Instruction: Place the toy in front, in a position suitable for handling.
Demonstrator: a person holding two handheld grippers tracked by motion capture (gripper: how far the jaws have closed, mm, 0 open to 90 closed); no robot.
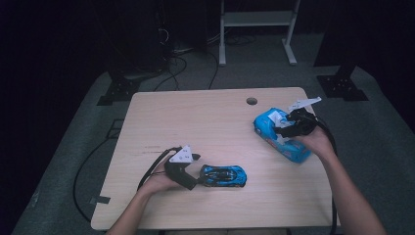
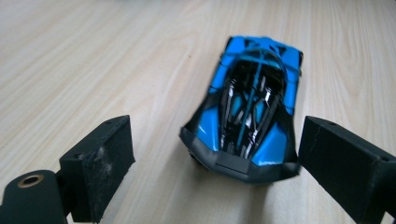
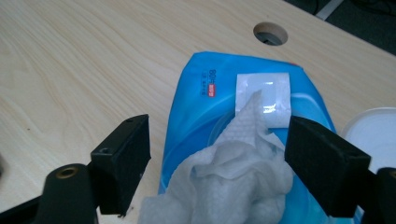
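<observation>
The left claw (image 2: 212,154) is gaping open around the blue toy car (image 2: 247,112); the right claw (image 3: 217,163) is straddling, open, the wet-wipe pack's (image 3: 205,93) pulled-out wipe (image 3: 233,172).

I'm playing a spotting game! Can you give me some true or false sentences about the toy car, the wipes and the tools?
1. The toy car is red. False: it is blue and black.
2. The left tool is open, with the car's end between its jaws. True.
3. A white wipe sticks out of the blue wipes pack. True.
4. The right tool is over the car. False: it is at the wipes pack.
5. The table has a round hole. True.
</observation>
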